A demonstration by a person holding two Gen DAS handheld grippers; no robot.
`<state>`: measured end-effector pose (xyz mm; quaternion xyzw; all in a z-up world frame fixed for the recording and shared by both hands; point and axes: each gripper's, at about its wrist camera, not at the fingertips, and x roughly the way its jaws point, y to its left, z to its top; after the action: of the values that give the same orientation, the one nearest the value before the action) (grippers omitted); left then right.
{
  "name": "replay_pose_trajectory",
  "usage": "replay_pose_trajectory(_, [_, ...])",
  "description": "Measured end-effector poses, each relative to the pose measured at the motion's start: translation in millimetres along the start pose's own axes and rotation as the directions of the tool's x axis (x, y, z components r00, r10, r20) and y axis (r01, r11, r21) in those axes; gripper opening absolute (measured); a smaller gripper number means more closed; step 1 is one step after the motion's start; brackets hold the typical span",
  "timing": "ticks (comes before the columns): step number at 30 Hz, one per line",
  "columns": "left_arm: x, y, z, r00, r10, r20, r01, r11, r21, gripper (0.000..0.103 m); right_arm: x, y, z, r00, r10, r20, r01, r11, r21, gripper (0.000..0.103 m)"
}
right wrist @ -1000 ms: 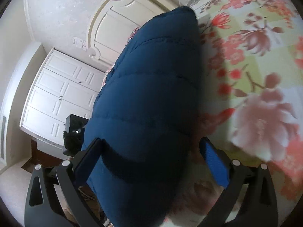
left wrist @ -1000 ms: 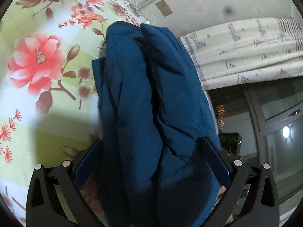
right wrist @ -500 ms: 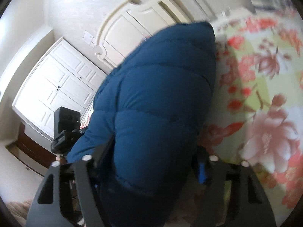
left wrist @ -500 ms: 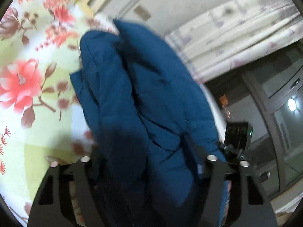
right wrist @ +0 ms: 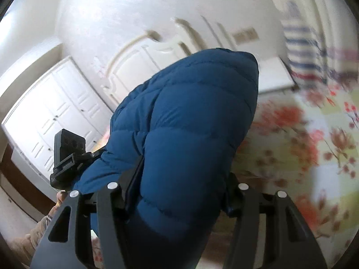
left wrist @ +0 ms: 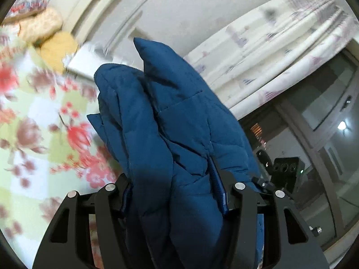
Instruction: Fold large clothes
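Both hand-held grippers, left and right, just closed, clamp the puffy quilted blue jacket.

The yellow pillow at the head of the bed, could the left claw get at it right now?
Probably not: the left claw has just been closing on the blue jacket, which fills its jaws and hangs between it and the yellow pillow.

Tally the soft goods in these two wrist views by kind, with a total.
Blue jacket: 1, clamped in both tongs, left and right
Floral sheet: 1
Pillows: 2
Curtain: 1
Total: 5
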<state>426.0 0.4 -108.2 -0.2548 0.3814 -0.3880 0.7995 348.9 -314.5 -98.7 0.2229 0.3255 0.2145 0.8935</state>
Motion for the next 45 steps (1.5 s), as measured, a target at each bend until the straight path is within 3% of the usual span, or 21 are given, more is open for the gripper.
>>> replay_pose_trajectory(2, [34, 16, -13, 0.996, 0.049, -0.075, -0.051, 0.998, -0.032, 0.048, 15, -33, -11, 0.995, -0.052, -0.090, 0.058, 0.996, 0.063, 0.061])
replay_pose_trajectory(3, [43, 24, -21, 0.994, 0.061, -0.094, -0.065, 0.997, -0.048, 0.054, 21, -50, -20, 0.989, -0.058, -0.135, 0.073, 0.992, 0.107, 0.072])
replay_pose_trajectory(6, [38, 29, -32, 0.998, 0.037, -0.055, -0.040, 0.998, -0.044, 0.058, 10, -64, -31, 0.996, -0.027, -0.079, 0.039, 0.988, 0.151, 0.082])
replay_pose_trajectory(9, [21, 17, -18, 0.989, 0.124, -0.078, -0.125, 0.992, -0.006, 0.058, -15, -38, -26, 0.978, -0.207, -0.017, 0.208, 0.975, 0.079, 0.086])
replay_pose_trajectory(11, [8, -5, -4, 0.976, 0.218, -0.006, -0.217, 0.974, 0.072, 0.058, -31, -5, -22, 0.947, -0.311, 0.081, 0.313, 0.950, -0.007, 0.087])
replay_pose_trajectory(12, [-2, -23, 7, 0.956, 0.276, 0.098, -0.288, 0.947, 0.143, 0.061, -38, 19, -24, 0.943, -0.301, 0.142, 0.314, 0.946, -0.077, 0.087])
replay_pose_trajectory(14, [-8, -58, 29, 0.917, 0.332, 0.220, -0.381, 0.893, 0.240, 0.090, -36, 58, -29, 0.936, -0.296, 0.189, 0.330, 0.926, -0.184, 0.086])
replay_pose_trajectory(16, [3, -82, 51, 0.909, 0.339, 0.244, -0.404, 0.861, 0.310, 0.094, -17, 96, -41, 0.933, -0.300, 0.197, 0.349, 0.888, -0.300, 0.073])
replay_pose_trajectory(18, [34, -100, 75, 0.895, 0.396, 0.208, -0.447, 0.804, 0.393, 0.095, 14, 131, -57, 0.919, -0.342, 0.194, 0.393, 0.815, -0.427, 0.059])
replay_pose_trajectory(21, [103, -97, 94, 0.849, 0.515, 0.115, -0.498, 0.710, 0.497, 0.095, 56, 167, -93, 0.910, -0.373, 0.184, 0.406, 0.702, -0.585, 0.049])
replay_pose_trajectory(24, [140, -70, 97, 0.813, 0.579, 0.064, -0.531, 0.692, 0.488, 0.095, 96, 181, -125, 0.875, -0.435, 0.212, 0.450, 0.570, -0.688, 0.041])
replay_pose_trajectory(26, [156, -51, 93, 0.785, 0.619, 0.018, -0.553, 0.688, 0.469, 0.098, 117, 181, -146, 0.832, -0.486, 0.266, 0.501, 0.455, -0.736, 0.041])
replay_pose_trajectory(27, [161, -36, 88, 0.790, 0.613, -0.006, -0.543, 0.704, 0.457, 0.099, 124, 179, -151, 0.827, -0.491, 0.275, 0.508, 0.443, -0.739, 0.042])
replay_pose_trajectory(30, [158, -16, 88, 0.818, 0.575, -0.034, -0.520, 0.763, 0.384, 0.099, 133, 177, -152, 0.829, -0.492, 0.264, 0.499, 0.439, -0.748, 0.042])
replay_pose_trajectory(32, [152, -11, 89, 0.812, 0.582, -0.049, -0.528, 0.767, 0.364, 0.099, 132, 177, -150, 0.833, -0.491, 0.256, 0.490, 0.439, -0.753, 0.042])
replay_pose_trajectory(35, [124, -23, 88, 0.777, 0.629, 0.018, -0.592, 0.720, 0.362, 0.099, 102, 181, -141, 0.868, -0.441, 0.229, 0.453, 0.513, -0.729, 0.048])
replay_pose_trajectory(37, [85, -48, 76, 0.767, 0.628, 0.129, -0.626, 0.690, 0.363, 0.099, 64, 177, -133, 0.889, -0.383, 0.250, 0.445, 0.602, -0.663, 0.070])
replay_pose_trajectory(40, [26, -86, 36, 0.751, 0.600, 0.275, -0.658, 0.646, 0.388, 0.099, 7, 148, -121, 0.883, -0.348, 0.315, 0.466, 0.738, -0.488, 0.075])
replay_pose_trajectory(43, [-10, -109, -14, 0.686, 0.622, 0.377, -0.727, 0.561, 0.396, 0.099, -3, 106, -117, 0.839, -0.459, 0.291, 0.541, 0.754, -0.371, 0.077])
replay_pose_trajectory(44, [-20, -116, -34, 0.659, 0.632, 0.408, -0.752, 0.533, 0.389, 0.099, 3, 97, -117, 0.847, -0.469, 0.252, 0.532, 0.763, -0.368, 0.077])
replay_pose_trajectory(45, [-26, -120, -46, 0.650, 0.632, 0.422, -0.760, 0.522, 0.388, 0.099, 15, 84, -118, 0.867, -0.472, 0.159, 0.495, 0.783, -0.378, 0.078])
